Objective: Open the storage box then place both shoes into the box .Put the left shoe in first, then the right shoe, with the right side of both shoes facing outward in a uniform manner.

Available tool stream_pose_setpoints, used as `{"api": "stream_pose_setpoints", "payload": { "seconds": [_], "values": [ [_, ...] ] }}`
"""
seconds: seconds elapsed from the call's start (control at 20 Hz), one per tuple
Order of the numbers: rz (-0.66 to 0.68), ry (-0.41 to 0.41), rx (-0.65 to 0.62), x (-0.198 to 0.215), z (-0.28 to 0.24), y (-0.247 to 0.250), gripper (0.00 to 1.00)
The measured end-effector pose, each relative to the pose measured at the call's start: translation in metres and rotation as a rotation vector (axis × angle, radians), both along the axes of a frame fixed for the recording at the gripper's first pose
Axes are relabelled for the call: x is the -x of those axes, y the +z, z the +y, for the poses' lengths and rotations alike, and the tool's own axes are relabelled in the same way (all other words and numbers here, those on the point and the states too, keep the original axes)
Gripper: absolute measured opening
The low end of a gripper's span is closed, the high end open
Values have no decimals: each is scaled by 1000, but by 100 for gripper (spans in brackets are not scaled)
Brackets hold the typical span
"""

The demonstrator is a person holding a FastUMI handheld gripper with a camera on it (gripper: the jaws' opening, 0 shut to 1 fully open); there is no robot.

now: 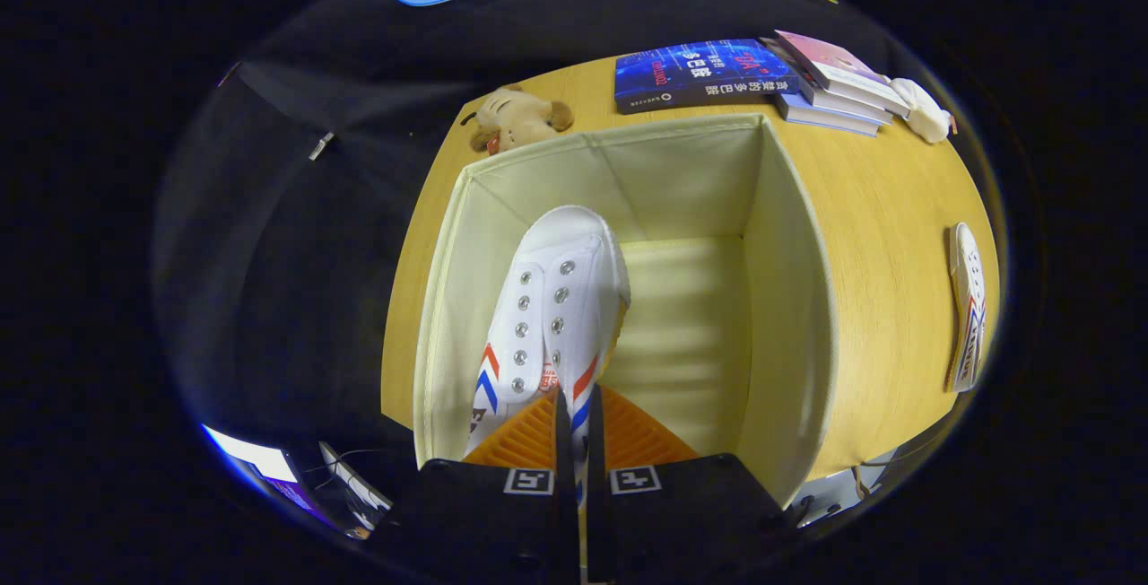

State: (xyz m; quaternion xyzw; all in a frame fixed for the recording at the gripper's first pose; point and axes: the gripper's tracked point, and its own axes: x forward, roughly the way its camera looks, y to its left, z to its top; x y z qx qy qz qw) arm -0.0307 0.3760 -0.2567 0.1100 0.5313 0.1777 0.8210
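Jaws of gripper [574, 414] clamped on white sneaker [556, 298], held inside open fabric storage box [789, 298] on bench [888, 244]. Second sneaker [967, 307] well apart on bench.

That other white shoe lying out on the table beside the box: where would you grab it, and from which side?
The second white shoe lies on the wooden table, right of the storage box. Probably best to come from above and pinch the thin heel collar. The tool is shut on the first shoe in the same way, inside the box.
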Motion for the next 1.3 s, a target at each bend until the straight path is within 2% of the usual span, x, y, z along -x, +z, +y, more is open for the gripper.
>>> {"api": "stream_pose_setpoints", "payload": {
  "seconds": [0.05,0.2,0.3,0.45,0.7,1.0,1.3],
  "values": [
    [1,10,-12,4,4,3,11],
    [-60,26,-77,-6,10,24,60],
    [-126,57,-65,-4,-6,45,94],
    [-228,60,-33,-2,-50,74,98],
    [-338,-5,57,1,-159,104,99],
    [-350,-86,145,1,-285,98,99],
    [-293,-181,212,-4,-400,64,99]
  ]
}}
